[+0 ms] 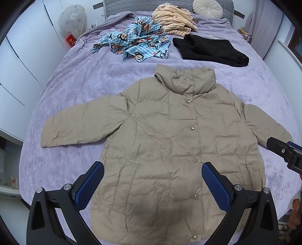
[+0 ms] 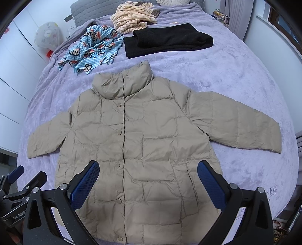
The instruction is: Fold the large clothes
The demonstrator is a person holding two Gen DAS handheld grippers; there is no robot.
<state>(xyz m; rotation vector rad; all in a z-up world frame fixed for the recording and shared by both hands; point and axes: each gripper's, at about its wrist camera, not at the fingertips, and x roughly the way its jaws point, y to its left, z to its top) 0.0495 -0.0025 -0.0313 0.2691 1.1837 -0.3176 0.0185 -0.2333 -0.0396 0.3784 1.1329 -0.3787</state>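
Note:
A beige quilted puffer jacket (image 1: 166,143) (image 2: 143,143) lies flat and face up on the purple bed cover (image 1: 79,86) (image 2: 236,71), snapped closed, collar away from me, both sleeves spread out sideways. My left gripper (image 1: 152,167) hovers open above the jacket's lower front, with nothing between its blue pads. My right gripper (image 2: 148,167) is open too, above the hem area, holding nothing. In the left wrist view the right gripper (image 1: 283,150) shows at the right edge near the jacket's right cuff. The left gripper (image 2: 20,181) appears at the lower left of the right wrist view.
Beyond the collar lie a folded black garment (image 1: 209,50) (image 2: 168,40), a crumpled blue monkey-print garment (image 1: 132,44) (image 2: 90,50) and a peach striped pile (image 1: 173,18) (image 2: 132,16). A grey headboard (image 1: 120,7) and round cushion (image 1: 207,8) are behind. White cabinets (image 1: 22,62) stand left.

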